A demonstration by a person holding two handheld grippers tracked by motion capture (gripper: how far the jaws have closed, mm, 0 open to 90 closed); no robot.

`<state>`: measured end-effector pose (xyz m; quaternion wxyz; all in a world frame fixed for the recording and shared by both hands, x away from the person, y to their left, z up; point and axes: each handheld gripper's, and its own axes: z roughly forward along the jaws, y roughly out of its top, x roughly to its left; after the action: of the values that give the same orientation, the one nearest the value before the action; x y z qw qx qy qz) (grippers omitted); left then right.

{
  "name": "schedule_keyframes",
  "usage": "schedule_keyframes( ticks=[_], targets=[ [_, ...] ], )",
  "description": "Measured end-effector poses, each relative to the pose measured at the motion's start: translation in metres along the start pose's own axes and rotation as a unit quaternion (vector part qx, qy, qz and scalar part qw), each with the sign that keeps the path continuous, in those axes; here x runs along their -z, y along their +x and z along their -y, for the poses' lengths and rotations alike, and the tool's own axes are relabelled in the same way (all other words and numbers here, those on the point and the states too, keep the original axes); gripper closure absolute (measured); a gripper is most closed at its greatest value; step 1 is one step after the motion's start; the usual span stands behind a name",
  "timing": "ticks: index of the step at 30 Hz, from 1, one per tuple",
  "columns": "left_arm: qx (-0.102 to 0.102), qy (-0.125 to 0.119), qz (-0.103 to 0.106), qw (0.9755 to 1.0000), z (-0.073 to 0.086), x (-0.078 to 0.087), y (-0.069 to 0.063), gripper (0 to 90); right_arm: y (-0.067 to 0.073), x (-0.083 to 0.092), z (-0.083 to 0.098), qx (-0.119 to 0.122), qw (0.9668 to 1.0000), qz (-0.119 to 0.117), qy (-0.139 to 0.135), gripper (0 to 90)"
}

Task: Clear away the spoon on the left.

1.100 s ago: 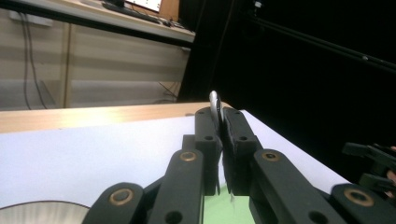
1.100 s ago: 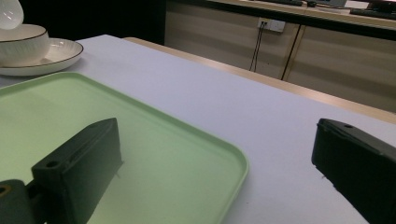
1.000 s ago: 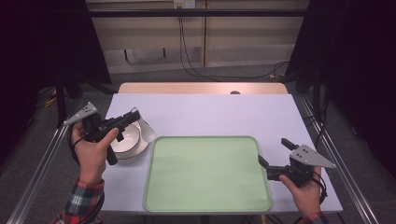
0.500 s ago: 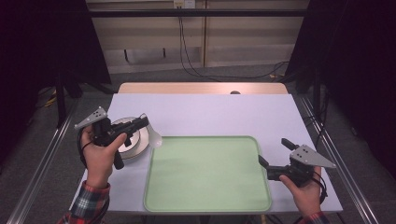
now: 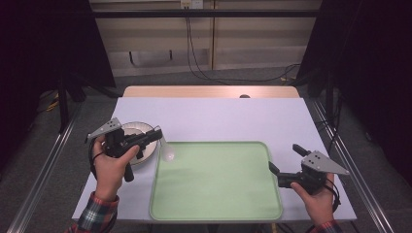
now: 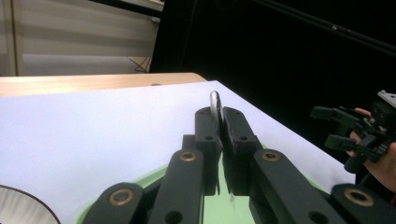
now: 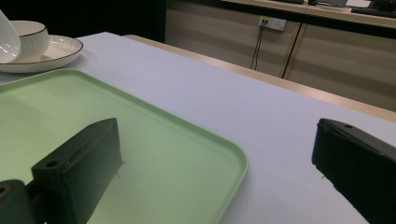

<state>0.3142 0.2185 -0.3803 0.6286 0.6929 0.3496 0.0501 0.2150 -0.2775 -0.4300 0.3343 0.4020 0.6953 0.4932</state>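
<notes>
Left gripper (image 5: 154, 135) clamped on white spoon (image 5: 167, 151), bowl end hanging over green tray's (image 5: 216, 213) left edge; right gripper (image 5: 284, 165) agape, well apart.

The green tray (image 5: 216, 194) lies bare, open to approach; left of the tray, a plate (image 5: 145, 148) blocks the table.

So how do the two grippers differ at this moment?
The left gripper is shut on a white spoon, its jaws pressed together; the right gripper stands open with nothing between its jaws. The left gripper is over the plate and the tray's left edge; the right is beside the tray's right edge. Both are hand-held.
</notes>
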Motion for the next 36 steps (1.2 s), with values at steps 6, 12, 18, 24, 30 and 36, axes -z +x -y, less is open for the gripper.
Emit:
schedule_keyframes(
  ticks=[6,12,18,24,30,36],
  targets=[
    [0.002,0.011,0.003,0.9999,0.006,-0.003,-0.001,85.7,0.0,-0.001,0.0,0.0,1.0,0.002,0.0,1.3],
    [0.002,0.022,0.011,0.9997,0.01,-0.005,-0.004,85.7,0.001,-0.001,0.001,-0.001,1.0,-0.001,0.002,1.3],
    [0.003,0.028,0.018,0.9994,0.014,-0.008,-0.007,85.7,0.001,-0.002,0.001,0.0,1.0,-0.001,0.001,1.3],
    [0.005,0.034,0.024,0.9991,0.019,-0.009,-0.009,85.7,0.001,-0.002,0.001,0.001,1.0,-0.001,0.001,1.3],
    [0.003,0.041,0.029,0.9987,0.022,-0.008,-0.012,85.7,0.001,-0.002,0.001,0.001,1.0,0.002,0.003,1.3],
    [0.004,0.042,0.036,0.9985,0.024,-0.009,-0.015,85.7,0.001,-0.002,0.001,0.002,1.0,0.003,0.003,1.3]
  ],
)
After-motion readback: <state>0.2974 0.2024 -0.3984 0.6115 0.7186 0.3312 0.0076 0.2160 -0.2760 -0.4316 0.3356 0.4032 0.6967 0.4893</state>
